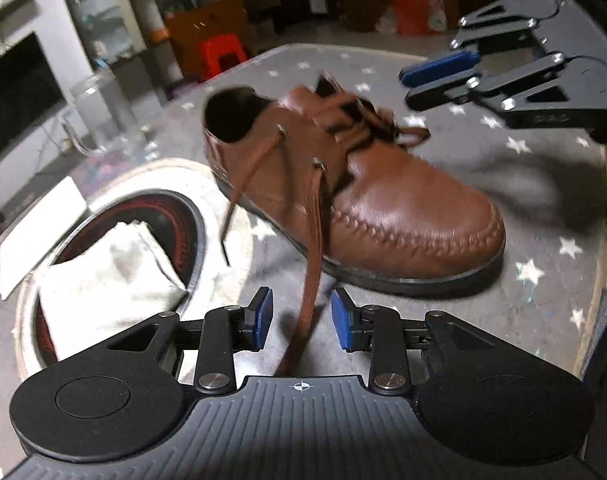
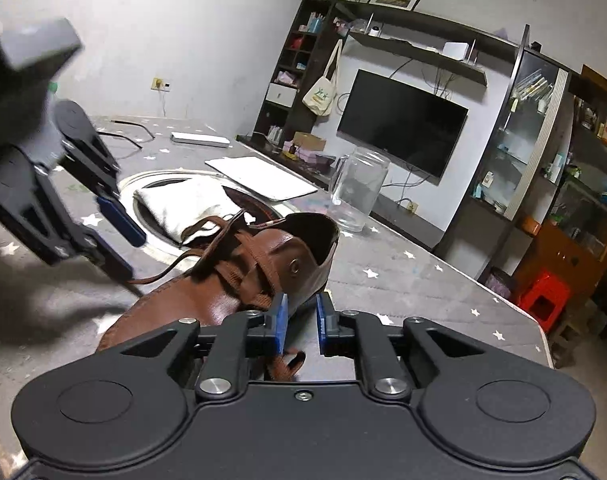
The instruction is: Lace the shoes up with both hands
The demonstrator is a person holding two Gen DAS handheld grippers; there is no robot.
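A brown leather shoe (image 1: 355,184) with a stitched toe lies on the grey star-printed surface (image 1: 543,300), toe pointing right. One flat brown lace (image 1: 309,280) runs from an eyelet down between the blue pads of the left hand-held gripper (image 1: 301,320) — jaws apart, not pinching it. The right hand-held gripper (image 1: 435,82) hovers upper right, apart from the shoe. A crumpled white cloth (image 1: 107,272) lies left.

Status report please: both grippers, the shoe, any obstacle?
Left gripper open, brown lace passing between. Right gripper open beside brown leather shoe, laces loose. Glass jar behind, clear.
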